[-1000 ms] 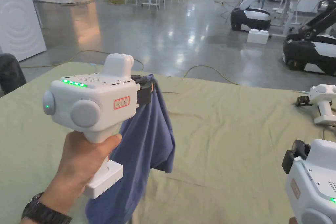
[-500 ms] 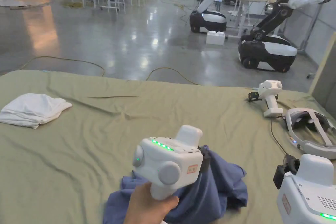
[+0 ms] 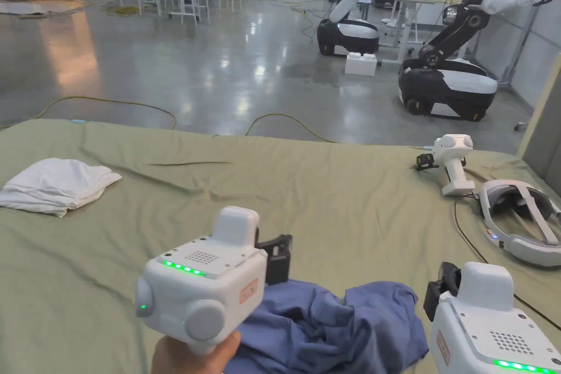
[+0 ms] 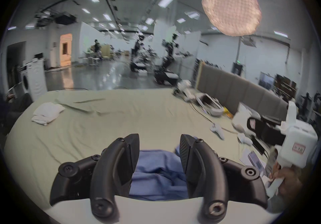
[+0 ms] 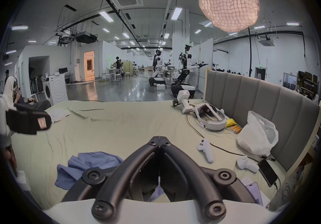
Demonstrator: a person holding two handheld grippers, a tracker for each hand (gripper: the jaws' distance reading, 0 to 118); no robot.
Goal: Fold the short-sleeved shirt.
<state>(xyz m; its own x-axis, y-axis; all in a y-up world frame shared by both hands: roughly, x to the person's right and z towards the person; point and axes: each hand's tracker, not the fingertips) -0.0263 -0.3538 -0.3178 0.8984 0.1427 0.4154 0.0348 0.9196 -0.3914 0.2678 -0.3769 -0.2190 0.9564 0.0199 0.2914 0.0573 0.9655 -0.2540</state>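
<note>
Crumpled blue shirt [image 3: 339,326] lies near the sheet's [image 3: 328,200] front edge; left tongs [image 4: 159,142] released, right tongs [image 5: 159,138] clenched empty.

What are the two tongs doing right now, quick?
Left tongs: open, holding nothing, over the crumpled blue shirt.
Right tongs: closed, tips together, nothing between them.

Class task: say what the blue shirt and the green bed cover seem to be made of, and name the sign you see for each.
Blue shirt: soft woven or knit cloth, matte; it lies crumpled in loose folds. Green bed cover: thin fabric sheet, matte; long shallow creases run across it. The exact fibre of either cannot be told.
</note>
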